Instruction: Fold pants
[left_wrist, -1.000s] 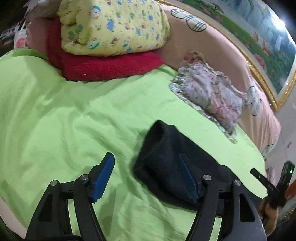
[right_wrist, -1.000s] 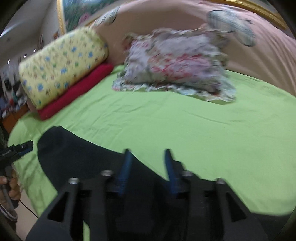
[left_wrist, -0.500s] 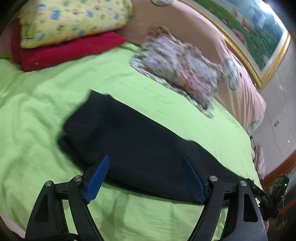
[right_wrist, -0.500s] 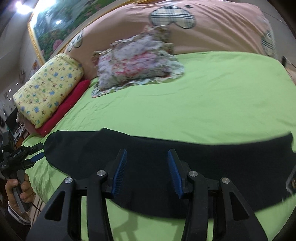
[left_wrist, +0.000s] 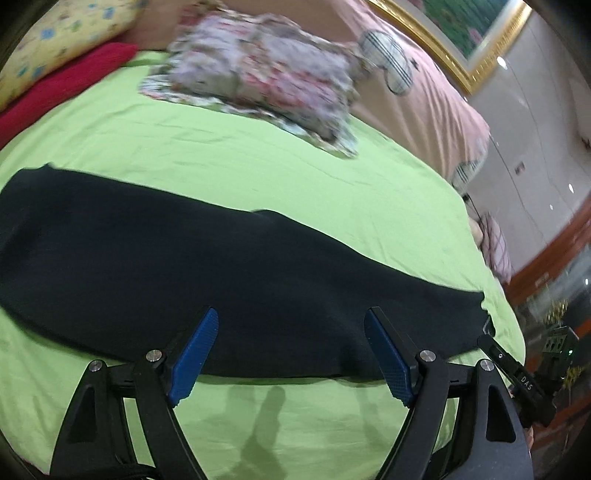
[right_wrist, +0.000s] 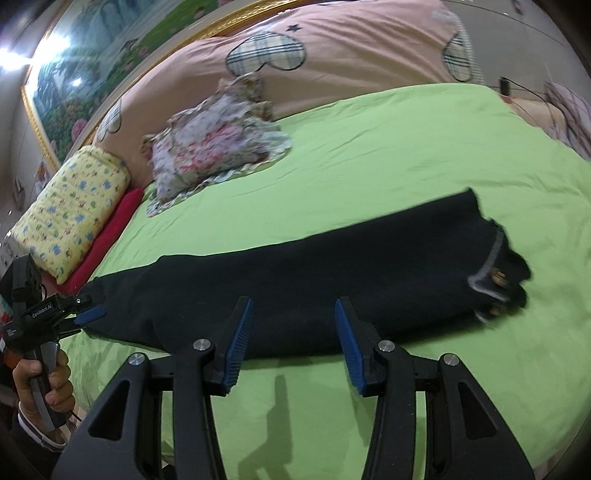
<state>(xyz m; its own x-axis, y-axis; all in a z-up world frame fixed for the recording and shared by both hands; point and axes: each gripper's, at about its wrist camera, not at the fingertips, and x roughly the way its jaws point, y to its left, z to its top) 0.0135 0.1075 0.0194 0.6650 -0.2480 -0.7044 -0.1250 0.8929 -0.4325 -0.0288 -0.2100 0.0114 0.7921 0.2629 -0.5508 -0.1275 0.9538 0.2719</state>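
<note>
Black pants (left_wrist: 229, 273) lie folded lengthwise in a long strip across the green bedsheet (left_wrist: 280, 177). In the right wrist view the pants (right_wrist: 314, 277) have the waistband with a metal button at the right end and the leg ends at the left. My left gripper (left_wrist: 291, 332) is open and empty, above the near edge of the pants. My right gripper (right_wrist: 293, 321) is open and empty, above the near edge of the pants at their middle. The left gripper also shows in the right wrist view (right_wrist: 86, 310), at the leg end.
A floral cushion (right_wrist: 210, 147) lies on the sheet beyond the pants. A yellow patterned pillow (right_wrist: 70, 210) rests on a red blanket (right_wrist: 107, 236) at the far left. A pink headboard cover (right_wrist: 332, 48) runs behind. The bed's near edge is just below both grippers.
Both cameras have pulled back and swung toward the right, so the whole strip of pants now shows. The right gripper's jaws have opened wider. The pants lie still.
</note>
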